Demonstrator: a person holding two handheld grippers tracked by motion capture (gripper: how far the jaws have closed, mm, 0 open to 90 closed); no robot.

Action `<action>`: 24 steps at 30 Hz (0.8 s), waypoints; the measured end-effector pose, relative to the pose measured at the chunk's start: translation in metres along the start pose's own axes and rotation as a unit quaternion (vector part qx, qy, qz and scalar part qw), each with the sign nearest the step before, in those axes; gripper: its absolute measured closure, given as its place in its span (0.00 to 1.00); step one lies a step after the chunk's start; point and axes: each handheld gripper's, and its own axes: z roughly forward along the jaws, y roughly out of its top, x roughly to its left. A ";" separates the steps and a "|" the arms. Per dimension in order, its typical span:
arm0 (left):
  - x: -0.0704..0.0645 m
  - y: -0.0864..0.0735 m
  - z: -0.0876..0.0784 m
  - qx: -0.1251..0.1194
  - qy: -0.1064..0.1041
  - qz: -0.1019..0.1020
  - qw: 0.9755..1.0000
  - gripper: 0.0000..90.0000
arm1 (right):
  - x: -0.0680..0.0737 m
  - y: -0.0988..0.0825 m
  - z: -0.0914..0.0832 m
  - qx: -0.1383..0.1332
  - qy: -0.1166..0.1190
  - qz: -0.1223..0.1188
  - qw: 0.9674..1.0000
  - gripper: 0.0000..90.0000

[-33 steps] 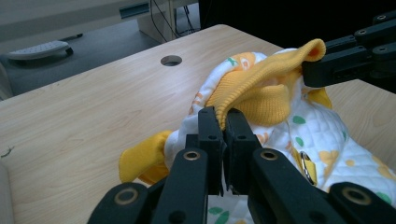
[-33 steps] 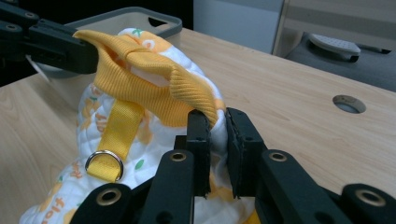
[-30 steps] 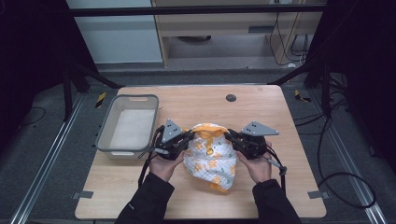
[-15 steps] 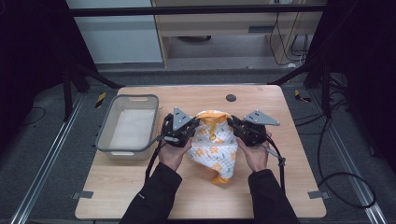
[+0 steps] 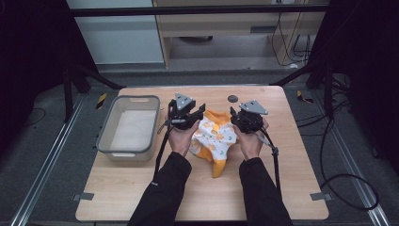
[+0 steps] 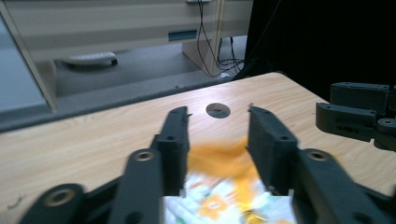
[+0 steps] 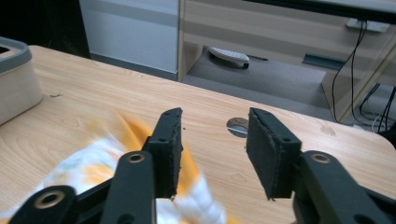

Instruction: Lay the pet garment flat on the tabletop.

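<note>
Your L gripper (image 5: 196, 112) and R gripper (image 5: 234, 116) have both just been opening; jaws now spread, nothing pinched. The orange-and-white patterned cloth (image 5: 214, 140) lies crumpled btwn them, below and just behind the tips, long axis running back toward you, roughly equidistant from both.

No words, labels, brand names, numbers or signs can be read anywhere in these pictures.
</note>
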 end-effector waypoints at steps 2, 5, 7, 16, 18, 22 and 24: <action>0.004 -0.001 -0.007 -0.005 0.001 0.004 1.000 0.59 | -0.004 0.000 -0.003 0.003 0.000 -0.001 1.000 0.57; 0.010 -0.002 -0.019 -0.002 0.000 0.001 1.000 0.56 | -0.009 0.001 -0.012 0.008 0.012 0.001 1.000 0.55; 0.013 -0.003 -0.025 -0.001 0.002 0.007 1.000 0.55 | -0.010 0.002 -0.017 0.010 0.020 0.001 1.000 0.54; 0.027 -0.012 -0.054 0.009 -0.006 0.026 1.000 0.54 | -0.023 0.007 -0.050 0.011 0.058 0.006 0.998 0.53; 0.030 -0.015 -0.061 0.009 -0.009 0.023 1.000 0.54 | -0.025 0.006 -0.058 0.012 0.065 0.004 0.998 0.52; 0.030 -0.023 -0.074 0.014 -0.028 0.017 0.999 0.53 | -0.028 0.002 -0.074 0.017 0.081 0.005 0.997 0.54; 0.028 -0.029 -0.081 0.017 -0.034 0.023 0.999 0.53 | -0.028 -0.001 -0.082 0.020 0.089 0.005 0.996 0.54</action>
